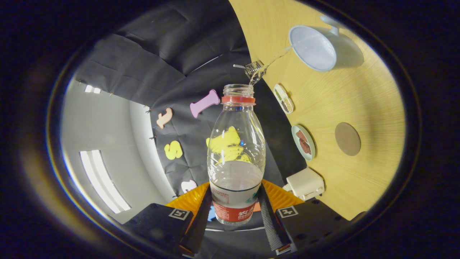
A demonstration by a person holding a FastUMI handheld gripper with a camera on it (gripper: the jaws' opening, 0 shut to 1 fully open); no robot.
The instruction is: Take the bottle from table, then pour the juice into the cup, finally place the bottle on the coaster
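1 bottle [236, 151] is clamped between the gripper's [235, 212] fingers and tipped so that a thin stream runs from its mouth into 1 cup [316, 48] by the table's [373, 108] far edge. 1 coaster [347, 139] lies unoccupied nearer, 2 small dishes [303, 142] along the table's edge beside it.

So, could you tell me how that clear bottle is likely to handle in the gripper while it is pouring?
The bottle looks thin, clear plastic, so it probably flexes where the fingers press on its label band. It is largely emptied, likely light. With no cap and liquid streaming toward the cup, any wobble could spill.
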